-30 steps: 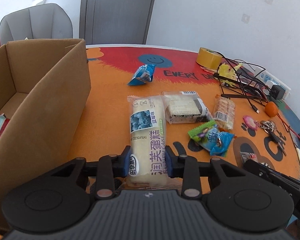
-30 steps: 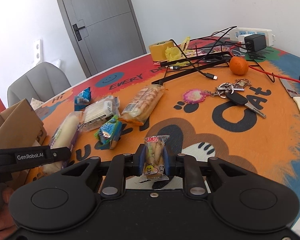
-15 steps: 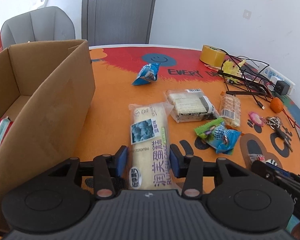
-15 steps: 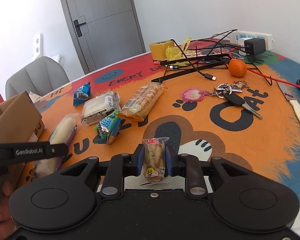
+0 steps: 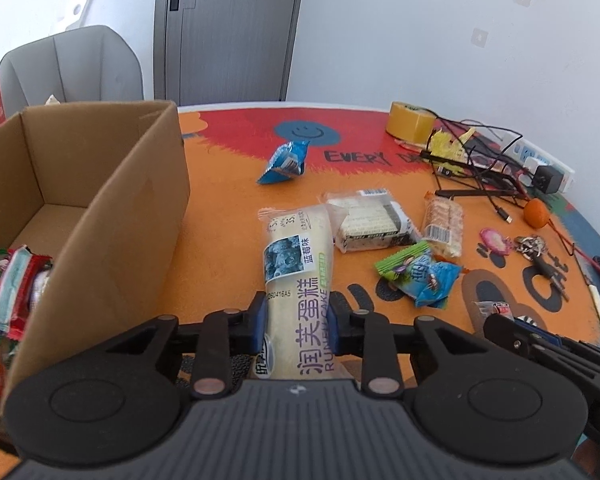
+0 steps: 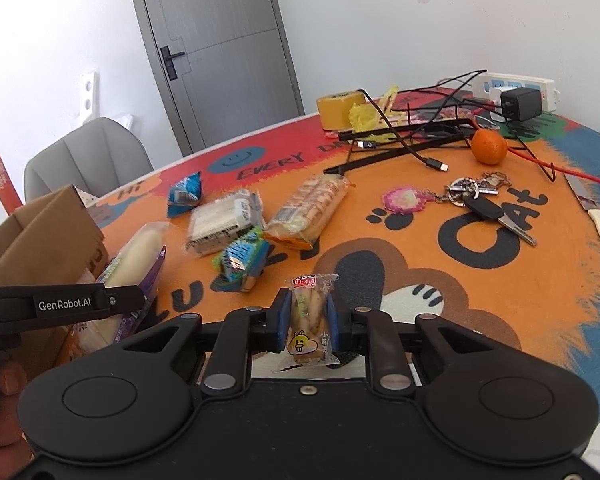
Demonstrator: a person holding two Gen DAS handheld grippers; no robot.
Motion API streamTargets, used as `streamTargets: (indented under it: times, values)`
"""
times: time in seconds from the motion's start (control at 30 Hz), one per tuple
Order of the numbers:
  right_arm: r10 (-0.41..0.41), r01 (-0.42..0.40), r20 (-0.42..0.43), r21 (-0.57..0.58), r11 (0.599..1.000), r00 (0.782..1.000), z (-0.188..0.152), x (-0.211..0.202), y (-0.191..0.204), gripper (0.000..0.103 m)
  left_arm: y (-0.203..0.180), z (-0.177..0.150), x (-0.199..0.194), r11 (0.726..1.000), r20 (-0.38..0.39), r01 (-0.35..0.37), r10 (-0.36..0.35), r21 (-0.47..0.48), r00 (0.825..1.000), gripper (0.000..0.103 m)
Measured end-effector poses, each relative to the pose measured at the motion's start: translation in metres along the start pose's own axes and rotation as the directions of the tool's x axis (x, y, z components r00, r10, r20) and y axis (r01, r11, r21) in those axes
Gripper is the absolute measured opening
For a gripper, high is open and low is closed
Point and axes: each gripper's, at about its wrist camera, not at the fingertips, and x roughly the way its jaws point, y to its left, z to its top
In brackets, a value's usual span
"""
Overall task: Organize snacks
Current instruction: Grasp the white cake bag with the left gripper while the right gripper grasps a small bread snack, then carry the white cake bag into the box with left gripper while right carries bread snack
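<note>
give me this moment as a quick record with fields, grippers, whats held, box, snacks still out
left gripper: jaws just closed in, shut on the long cake pack
right gripper: shut on the small snack pack
cardboard box: open, left of the cake, wrapped snacks already inside
snacks still on mat: blue pouch, white bar pack, biscuit pack, green-blue candy packs
non-snack clutter: tape roll, orange, keys
</note>
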Motion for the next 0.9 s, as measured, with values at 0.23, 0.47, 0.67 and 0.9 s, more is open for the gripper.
streamTargets:
  times: [0.23,0.47,0.67,0.9]
  values:
    - [0.018,-0.013,0.070,-0.071,0.997,0.997,0.007,-0.017,0.016,0.021,-0.002,0.004,-0.021,1.000,0.036,0.013,-0.013,0.004,0.999,0.028]
    - [0.044,-0.036,0.097,-0.080,0.996,0.994,0.015,-0.026,0.028,0.021,0.003,0.008,-0.043,1.000,0.076,0.013,-0.013,0.000,0.997,0.028]
    - [0.077,-0.069,0.108,-0.075,0.995,0.991,0.020,-0.032,0.035,0.021,0.007,0.014,-0.063,1.000,0.117,0.019,-0.019,-0.003,0.993,0.028]
    - [0.096,-0.084,0.142,-0.091,0.992,0.985,0.026,-0.041,0.048,0.021,0.015,0.020,-0.082,1.000,0.155,0.019,-0.016,-0.019,0.988,0.028]
